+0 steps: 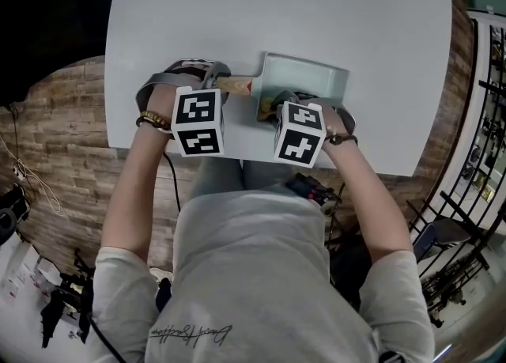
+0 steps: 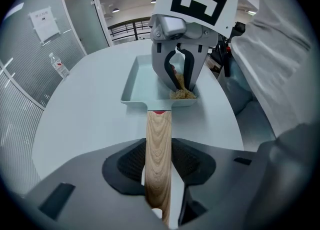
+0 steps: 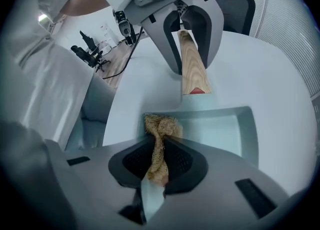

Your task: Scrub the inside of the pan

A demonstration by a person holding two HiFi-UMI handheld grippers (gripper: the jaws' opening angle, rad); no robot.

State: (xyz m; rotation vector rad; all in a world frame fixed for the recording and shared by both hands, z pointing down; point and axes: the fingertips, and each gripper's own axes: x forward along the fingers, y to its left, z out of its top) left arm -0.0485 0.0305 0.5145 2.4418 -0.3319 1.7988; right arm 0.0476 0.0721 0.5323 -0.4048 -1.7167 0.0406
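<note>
A pale blue rectangular pan (image 1: 304, 77) (image 2: 145, 84) (image 3: 227, 129) with a wooden handle (image 1: 234, 85) (image 2: 159, 154) (image 3: 192, 66) lies on the white table. My left gripper (image 1: 212, 77) (image 2: 159, 174) is shut on the wooden handle. My right gripper (image 1: 277, 104) (image 3: 159, 161) is shut on a tan fibrous scrubber (image 3: 161, 134) (image 2: 183, 92), whose tuft sits inside the pan at the corner nearest the person and next to the handle. In the head view the marker cubes hide both sets of jaws.
The round white table (image 1: 277, 13) spreads beyond the pan, and its near edge runs just under both hands. A water bottle (image 2: 59, 66) stands at the table's far side in the left gripper view. Wooden flooring and stands with cables surround the table.
</note>
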